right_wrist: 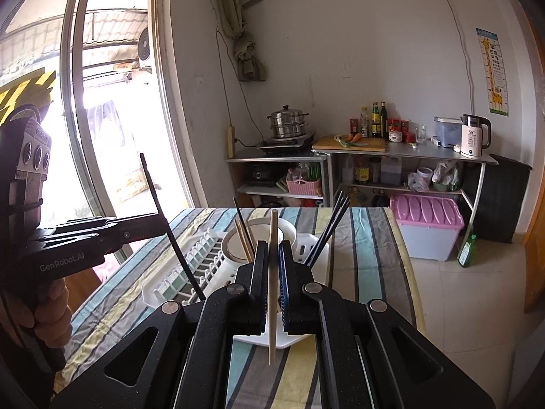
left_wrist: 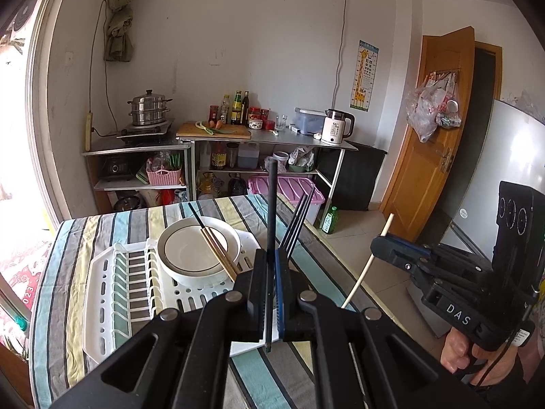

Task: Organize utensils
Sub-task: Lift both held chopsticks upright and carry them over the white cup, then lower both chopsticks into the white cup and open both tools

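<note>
My left gripper [left_wrist: 270,255] is shut on a black chopstick [left_wrist: 271,204] that stands upright between the pads, above the striped table. It also shows in the right wrist view [right_wrist: 163,218] at the left. My right gripper [right_wrist: 271,248] is shut on a pale wooden chopstick [right_wrist: 272,289]; in the left wrist view it [left_wrist: 378,238] hangs off the table's right side with the stick [left_wrist: 366,266]. A white drying rack [left_wrist: 112,293] holds a white bowl [left_wrist: 190,252] with wooden chopsticks [left_wrist: 218,252] lying across it. Several black chopsticks [left_wrist: 296,225] stand in the rack's holder [right_wrist: 306,243].
The table with its striped cloth [left_wrist: 68,272] ends at the right, above a tiled floor [left_wrist: 361,235]. A green bottle [left_wrist: 329,220] and a pink-lidded box [left_wrist: 293,187] stand on the floor. Kitchen shelves [left_wrist: 218,143] line the far wall.
</note>
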